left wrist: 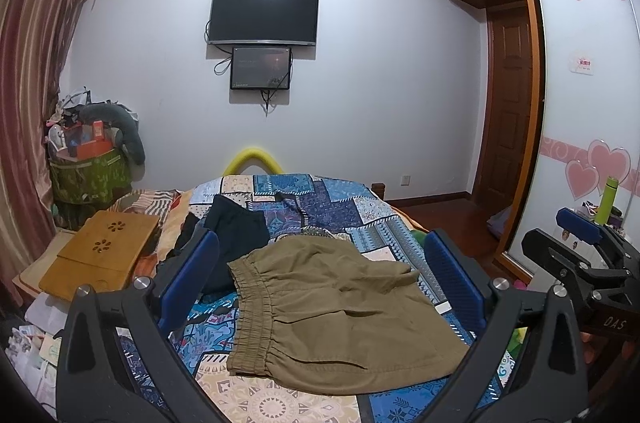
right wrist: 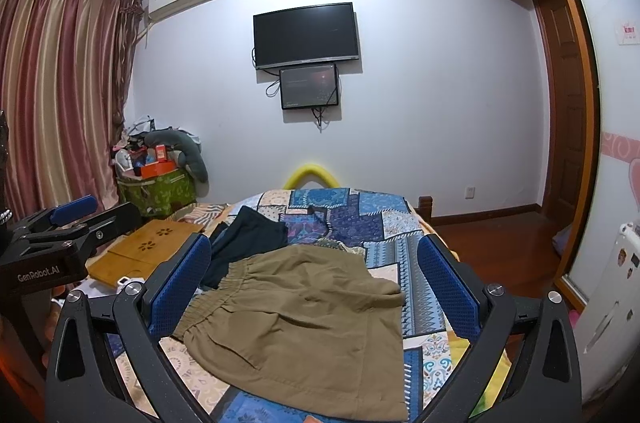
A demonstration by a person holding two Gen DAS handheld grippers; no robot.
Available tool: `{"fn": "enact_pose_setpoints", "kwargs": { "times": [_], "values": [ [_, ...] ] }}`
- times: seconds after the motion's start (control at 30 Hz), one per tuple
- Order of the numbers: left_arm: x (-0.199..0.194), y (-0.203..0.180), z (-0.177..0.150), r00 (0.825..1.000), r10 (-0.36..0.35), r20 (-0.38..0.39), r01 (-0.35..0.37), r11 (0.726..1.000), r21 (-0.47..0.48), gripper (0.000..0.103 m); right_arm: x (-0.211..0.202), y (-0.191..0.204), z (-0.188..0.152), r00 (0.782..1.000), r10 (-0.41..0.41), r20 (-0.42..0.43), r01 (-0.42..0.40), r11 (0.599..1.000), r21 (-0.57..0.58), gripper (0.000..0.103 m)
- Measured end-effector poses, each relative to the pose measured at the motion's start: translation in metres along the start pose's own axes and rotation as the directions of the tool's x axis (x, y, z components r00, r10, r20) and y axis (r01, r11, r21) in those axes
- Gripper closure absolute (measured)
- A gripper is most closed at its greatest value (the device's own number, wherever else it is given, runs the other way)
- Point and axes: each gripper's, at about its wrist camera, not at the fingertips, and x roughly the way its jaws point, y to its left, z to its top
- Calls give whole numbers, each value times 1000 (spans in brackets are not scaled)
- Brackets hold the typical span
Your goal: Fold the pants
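Both my left gripper and right gripper hang wide open, empty, above olive-khaki cotton shorts on the patchwork quilt. Soft, light, floppy; I'd pinch the elastic waistband corners.

White lettering "GenRobot.AI" stands on the side of the black plastic left gripper, seen far to the left of the right gripper's jaws. On the black plastic body of the right gripper — well right of the left gripper's jaws — pale letters read roughly "DAS". Pink script on the white sliding wardrobe door and the print on its small red-and-white sticker are too small to read.
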Motion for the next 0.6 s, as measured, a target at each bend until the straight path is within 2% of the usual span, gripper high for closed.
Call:
{"fn": "enact_pose_setpoints", "kwargs": {
  "times": [0.6],
  "values": [
    [-4,-4,-4,1000,5,15,-6,1000,21,0,-2,0,3,1000,-3,3,3,1000,-3,0]
  ]
}}
